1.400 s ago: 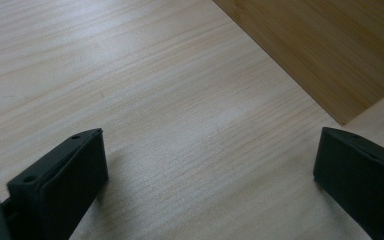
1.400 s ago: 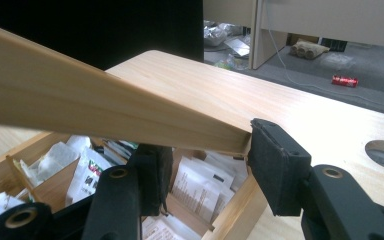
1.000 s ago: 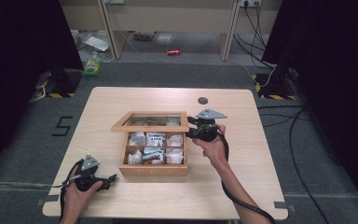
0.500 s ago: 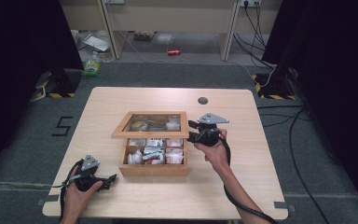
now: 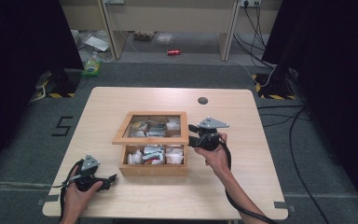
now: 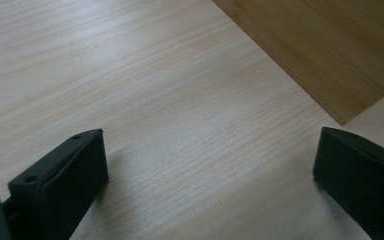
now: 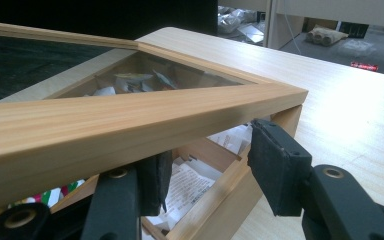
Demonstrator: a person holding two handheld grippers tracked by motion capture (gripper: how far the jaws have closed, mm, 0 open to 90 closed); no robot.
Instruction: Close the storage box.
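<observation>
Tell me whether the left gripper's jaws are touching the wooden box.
Apart. In the high view the left gripper rests on the table with bare tabletop between it and the wooden box.

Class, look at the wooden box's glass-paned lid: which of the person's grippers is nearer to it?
Right. The right gripper is at the lid's right front corner, jaws under its frame. The left gripper rests on the table, off the box's front-left.

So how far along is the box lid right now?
The lid is already partly raised off the wooden box. The right gripper is under its front rail, pushing it up. Left to do: swing it fully open. The left gripper waits open on the table.
</observation>
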